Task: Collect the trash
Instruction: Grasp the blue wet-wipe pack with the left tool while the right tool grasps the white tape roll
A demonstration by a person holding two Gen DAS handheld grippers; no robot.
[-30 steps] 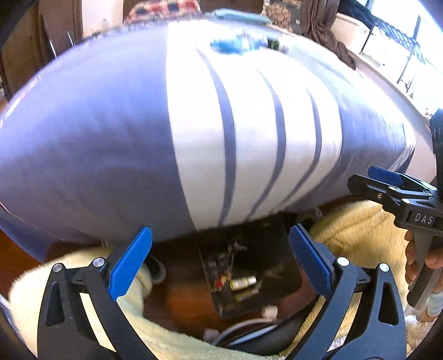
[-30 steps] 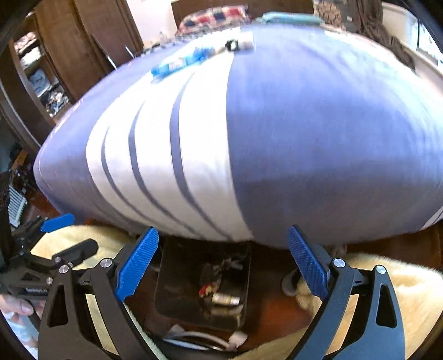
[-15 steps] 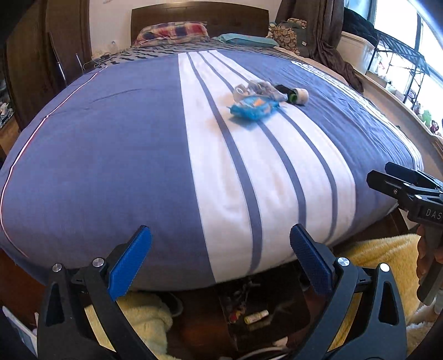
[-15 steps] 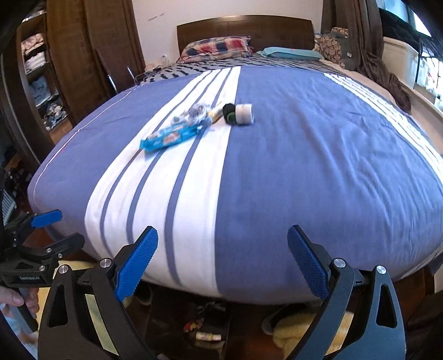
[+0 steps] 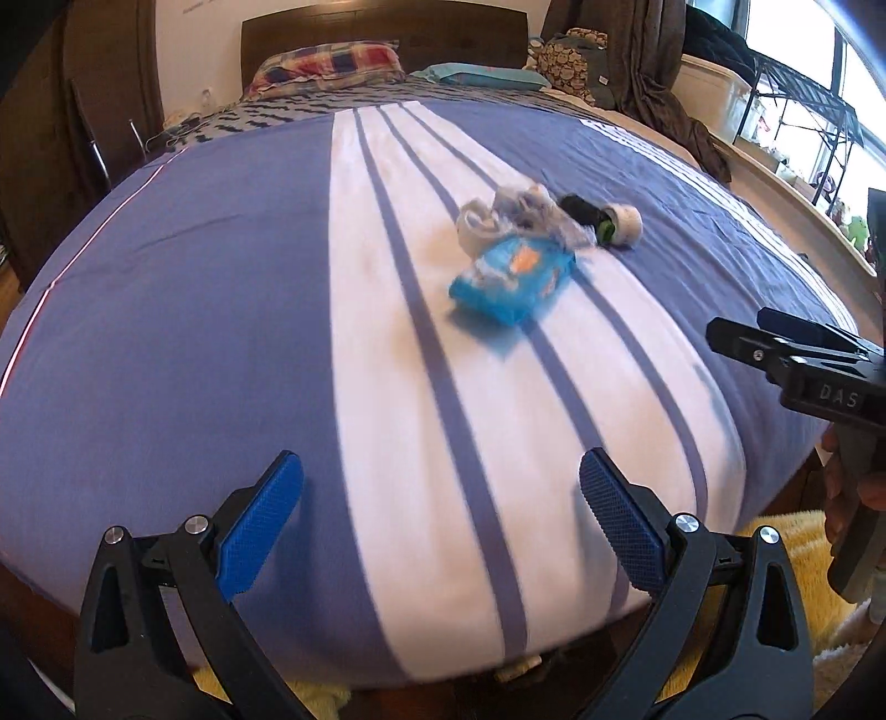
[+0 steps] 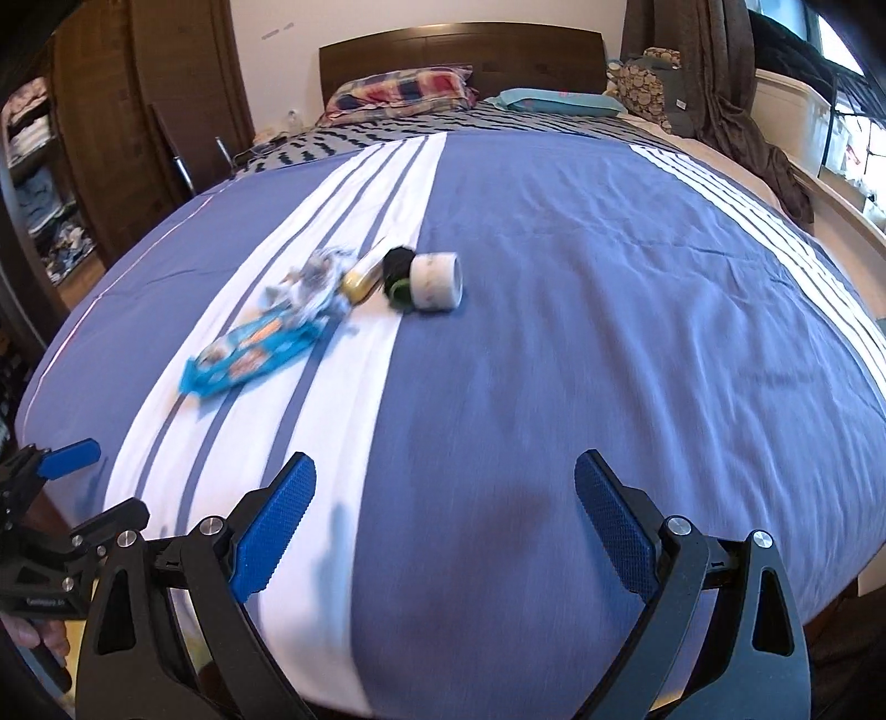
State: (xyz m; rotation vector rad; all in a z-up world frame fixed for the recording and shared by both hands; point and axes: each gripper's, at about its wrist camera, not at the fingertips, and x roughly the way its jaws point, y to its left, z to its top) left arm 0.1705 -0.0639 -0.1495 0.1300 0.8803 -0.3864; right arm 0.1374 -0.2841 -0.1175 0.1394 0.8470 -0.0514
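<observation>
Two hand-held grippers hang over the foot of the bed, each with its blue-padded jaws spread wide and nothing between them: the left hand-held gripper [image 5: 441,518] over the white striped band of the cover, the right hand-held gripper [image 6: 444,523] over the plain blue part beside it. Each shows at the edge of the other's view, with a few fingers [image 5: 837,501] wrapped round the right one's grip.

Below the foot of the bed, a strip of yellow fluffy rug [image 5: 797,531] shows at the lower right of the left wrist view.

Farther up the blue and white striped bedcover [image 6: 581,354], well apart from both tools, the trash lies in a loose cluster. Nearest is a blue snack wrapper [image 5: 512,277], flat on the white band. Just behind it and touching it sits a crumpled whitish wrapper [image 5: 512,216]. To the right of that lie a small yellowish tube [image 6: 362,277], a black and green item [image 6: 398,277] and a white roll of tape [image 6: 437,279] on its side, the three pressed close together where white meets blue.

At the head of the bed are a plaid pillow [image 6: 398,88] and a teal pillow [image 6: 554,102], against a dark wooden headboard [image 6: 459,50].
</observation>
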